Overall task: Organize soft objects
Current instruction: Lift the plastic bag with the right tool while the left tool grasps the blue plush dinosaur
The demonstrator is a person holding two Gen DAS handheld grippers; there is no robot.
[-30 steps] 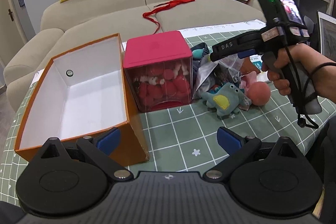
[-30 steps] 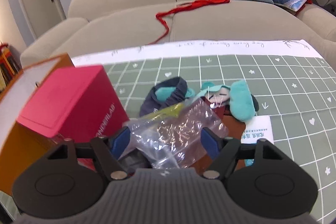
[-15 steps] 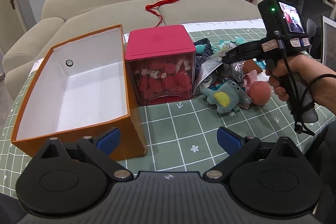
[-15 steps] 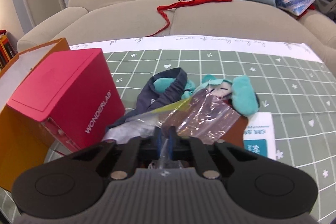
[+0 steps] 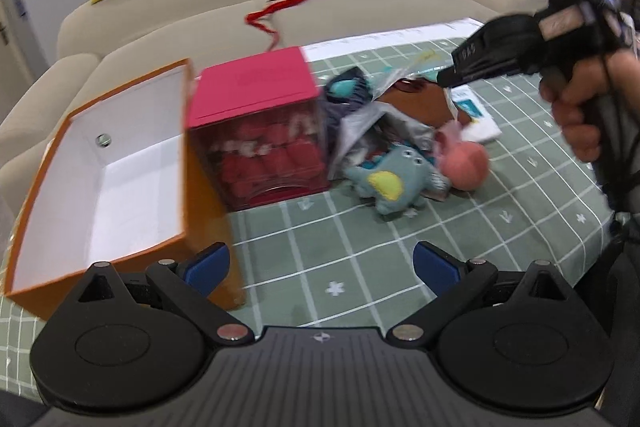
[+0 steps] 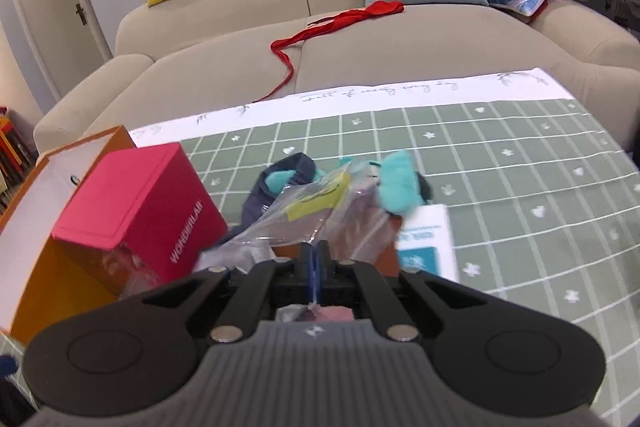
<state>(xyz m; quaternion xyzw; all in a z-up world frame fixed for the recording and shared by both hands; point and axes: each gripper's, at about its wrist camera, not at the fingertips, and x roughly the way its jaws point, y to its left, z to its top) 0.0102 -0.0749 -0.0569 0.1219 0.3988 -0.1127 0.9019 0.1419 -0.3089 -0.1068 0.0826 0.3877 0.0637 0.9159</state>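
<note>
Right tool (image 6: 315,259) pinching crinkly clear plastic bag (image 6: 320,211); left tool (image 5: 320,263) spread above smooth gridded mat (image 5: 360,247).

Orange box (image 6: 36,227) cut by left edge behind red box (image 6: 136,203); plastic bag (image 6: 320,211) blurred beside red box

Soft toys (image 5: 394,183) beside orange box (image 5: 120,163)
</note>
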